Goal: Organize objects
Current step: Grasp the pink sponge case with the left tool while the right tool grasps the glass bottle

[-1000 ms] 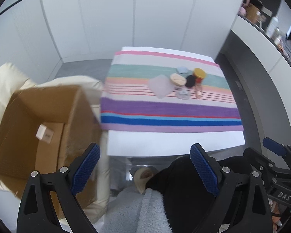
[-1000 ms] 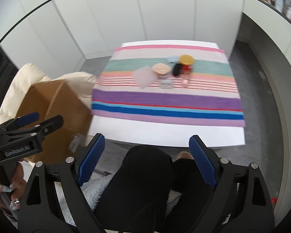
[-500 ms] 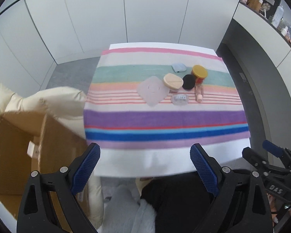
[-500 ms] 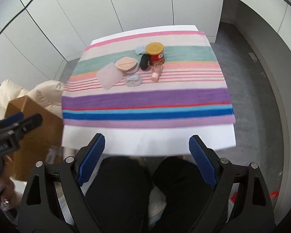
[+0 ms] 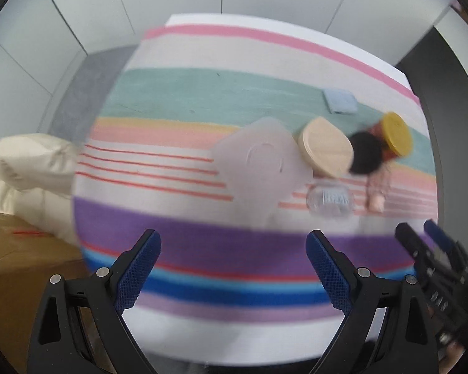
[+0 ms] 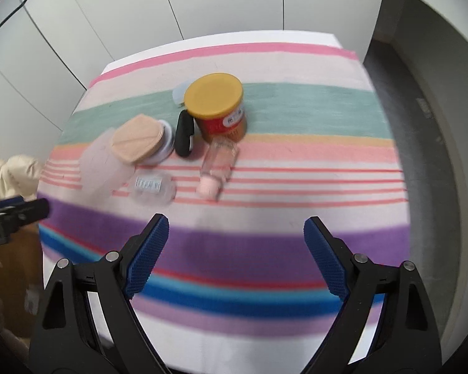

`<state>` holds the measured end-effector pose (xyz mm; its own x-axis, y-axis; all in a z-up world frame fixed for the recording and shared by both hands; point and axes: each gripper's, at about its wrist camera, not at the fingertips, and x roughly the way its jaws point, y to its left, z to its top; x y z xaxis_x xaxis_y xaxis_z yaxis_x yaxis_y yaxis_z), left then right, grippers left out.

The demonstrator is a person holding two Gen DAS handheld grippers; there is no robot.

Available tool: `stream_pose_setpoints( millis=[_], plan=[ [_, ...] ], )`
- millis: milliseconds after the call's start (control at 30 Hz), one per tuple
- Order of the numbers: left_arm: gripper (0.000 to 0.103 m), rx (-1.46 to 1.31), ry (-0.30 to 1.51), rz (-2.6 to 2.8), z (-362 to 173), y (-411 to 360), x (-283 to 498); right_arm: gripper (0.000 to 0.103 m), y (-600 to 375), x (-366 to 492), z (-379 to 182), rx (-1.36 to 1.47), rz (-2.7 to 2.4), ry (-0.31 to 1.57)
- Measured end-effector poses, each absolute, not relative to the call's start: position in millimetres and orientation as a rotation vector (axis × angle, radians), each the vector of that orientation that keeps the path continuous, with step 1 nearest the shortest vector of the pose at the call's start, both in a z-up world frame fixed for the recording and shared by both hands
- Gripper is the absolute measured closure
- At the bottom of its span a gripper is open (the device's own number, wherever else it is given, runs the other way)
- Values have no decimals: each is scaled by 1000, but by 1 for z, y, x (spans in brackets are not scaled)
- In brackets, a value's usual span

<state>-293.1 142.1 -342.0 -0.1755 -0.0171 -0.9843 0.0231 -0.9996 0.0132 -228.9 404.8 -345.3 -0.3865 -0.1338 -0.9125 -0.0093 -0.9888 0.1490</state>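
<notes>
Small items sit bunched on a striped cloth [image 5: 202, 99] [image 6: 296, 109]: a frosted square lid [image 5: 260, 162] [image 6: 99, 165], a round box with a beige top [image 5: 326, 146] [image 6: 140, 141], a black oval item [image 5: 366, 157] [image 6: 184, 134], a red can with a yellow lid [image 5: 396, 138] [image 6: 216, 99], a pale blue case [image 5: 340, 101], a clear case [image 5: 329, 201] [image 6: 151, 187] and a clear bottle with a pink cap [image 6: 216, 165] lying on its side. My left gripper [image 5: 234, 252] and right gripper [image 6: 235, 237] hover open over the purple stripe, empty.
A cardboard box [image 5: 18, 249] and a cream padded garment [image 5: 25, 165] lie left of the table. White cabinet doors [image 6: 218, 0] stand behind it. Grey floor [image 6: 427, 109] runs along the right. The right gripper's body [image 5: 433, 268] shows at the left wrist view's right edge.
Both grippers have come forward and down from above the person's lap to over the near stripes of the cloth. The items now look much closer. Jaws have stayed wide.
</notes>
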Motion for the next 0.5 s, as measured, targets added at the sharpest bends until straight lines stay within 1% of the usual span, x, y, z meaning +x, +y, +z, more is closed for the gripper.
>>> stream_pose_setpoints(
  millis=[167,233,300,400,500],
  plan=[
    [8,1977,63,-2332,-364,147,-324,13,391,-262,-370,1714,-2541,-247],
    [8,1988,50,-2288,-375,147,-336,17,386,-272,-377,1730,-2545,-240],
    [6,1986,40,-2257,-384,147,-344,18,381,-279,-383,1745,-2544,-228],
    [5,1986,119,-2275,-390,146,-351,18,381,-282,-389,1753,-2548,-219],
    [5,1987,150,-2286,-392,151,-358,18,382,-283,-396,1764,-2551,-205]
  ],
)
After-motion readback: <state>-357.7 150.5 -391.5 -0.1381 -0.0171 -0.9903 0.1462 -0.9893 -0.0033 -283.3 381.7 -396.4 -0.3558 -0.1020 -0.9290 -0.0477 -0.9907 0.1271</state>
